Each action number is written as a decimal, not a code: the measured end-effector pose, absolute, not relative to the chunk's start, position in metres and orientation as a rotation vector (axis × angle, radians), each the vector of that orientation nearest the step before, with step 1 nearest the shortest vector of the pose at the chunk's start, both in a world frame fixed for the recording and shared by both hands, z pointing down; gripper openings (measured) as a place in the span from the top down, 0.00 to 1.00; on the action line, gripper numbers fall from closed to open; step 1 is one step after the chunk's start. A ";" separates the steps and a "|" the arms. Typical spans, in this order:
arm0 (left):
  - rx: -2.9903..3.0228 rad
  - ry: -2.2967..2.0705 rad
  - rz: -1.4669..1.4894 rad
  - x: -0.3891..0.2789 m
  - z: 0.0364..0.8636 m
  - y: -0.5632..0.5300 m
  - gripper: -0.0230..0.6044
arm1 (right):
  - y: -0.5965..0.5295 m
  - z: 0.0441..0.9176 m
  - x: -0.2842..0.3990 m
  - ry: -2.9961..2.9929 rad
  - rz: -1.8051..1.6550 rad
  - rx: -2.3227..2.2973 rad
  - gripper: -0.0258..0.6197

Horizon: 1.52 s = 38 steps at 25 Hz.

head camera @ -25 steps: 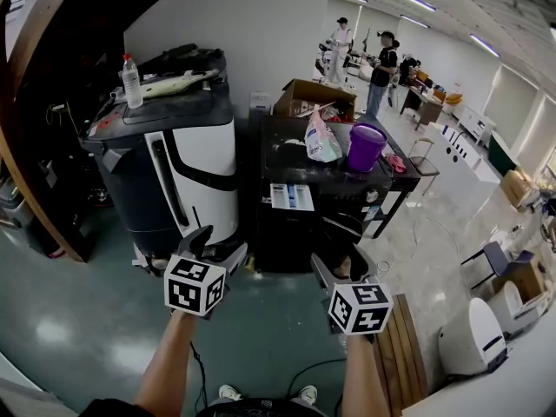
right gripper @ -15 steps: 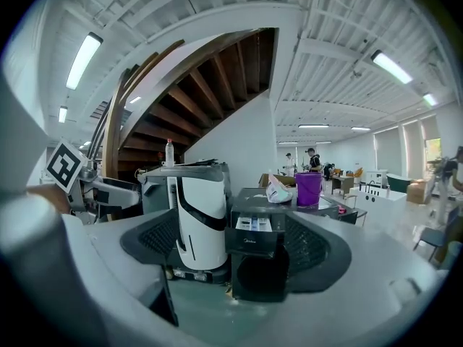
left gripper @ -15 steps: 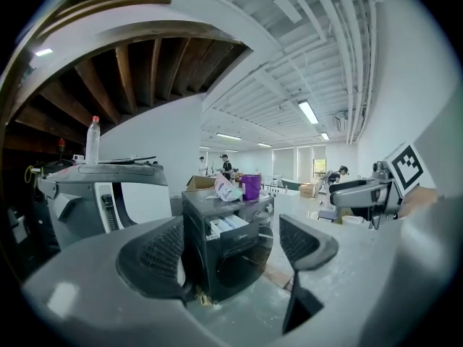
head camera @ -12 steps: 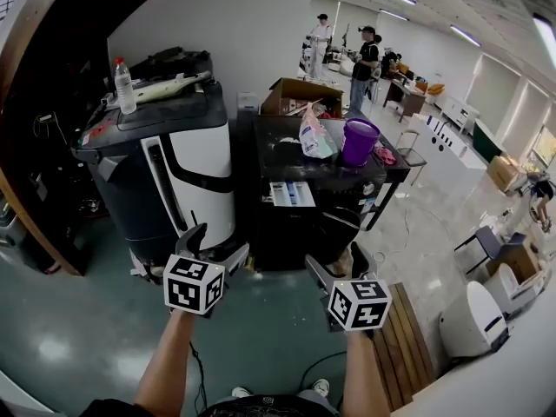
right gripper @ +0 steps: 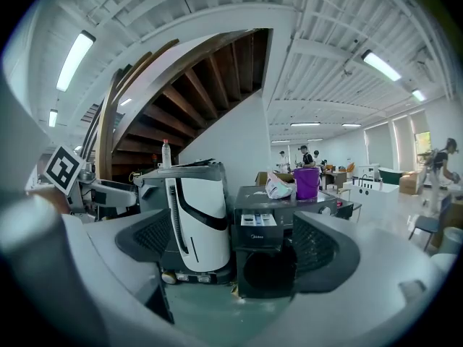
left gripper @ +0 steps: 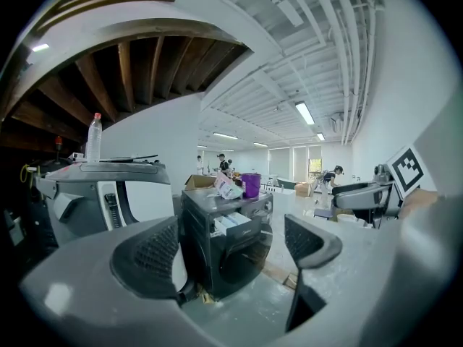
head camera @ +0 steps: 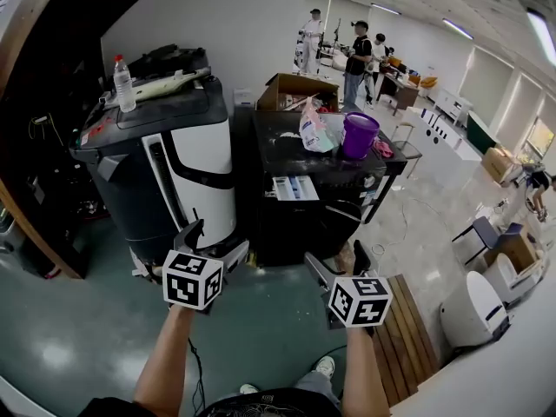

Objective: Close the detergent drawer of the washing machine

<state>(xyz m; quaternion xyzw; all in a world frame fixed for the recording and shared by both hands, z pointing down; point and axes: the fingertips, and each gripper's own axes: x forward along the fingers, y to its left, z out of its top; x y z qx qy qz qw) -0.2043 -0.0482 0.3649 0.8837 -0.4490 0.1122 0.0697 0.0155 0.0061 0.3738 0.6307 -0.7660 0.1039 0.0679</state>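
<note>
A black washing machine [head camera: 295,233] stands ahead of me on the floor. Its detergent drawer [head camera: 294,188] is pulled out at the top left of the front, white and blue compartments showing; it also shows as the drawer [right gripper: 259,220] and the drawer [left gripper: 233,223]. My left gripper [head camera: 214,243] is held open, well short of the machine and to its left. My right gripper [head camera: 335,264] is open too, low in front of the machine's door. Neither holds anything.
A black and white robot-like machine [head camera: 178,159] with a water bottle [head camera: 125,83] on top stands left of the washer. A purple bucket [head camera: 360,135] and a plastic bag [head camera: 316,133] sit on the washer. A wooden pallet [head camera: 407,341] lies right. People stand far behind.
My view has shifted slightly and the washer sits a little nearer. Both grippers stay open at about the same spots in the head view.
</note>
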 end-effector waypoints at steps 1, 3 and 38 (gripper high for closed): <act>2.659 -1.352 0.339 -0.206 0.365 -0.048 0.26 | 0.006 0.373 0.015 -2.309 0.315 1.901 0.14; 2.660 -1.353 0.341 -0.208 0.364 -0.049 0.26 | 0.004 0.373 0.012 -2.314 0.319 1.899 0.14; 2.589 -1.352 0.513 -0.143 0.428 -0.199 0.26 | -0.183 0.509 0.042 -2.763 1.135 1.834 0.18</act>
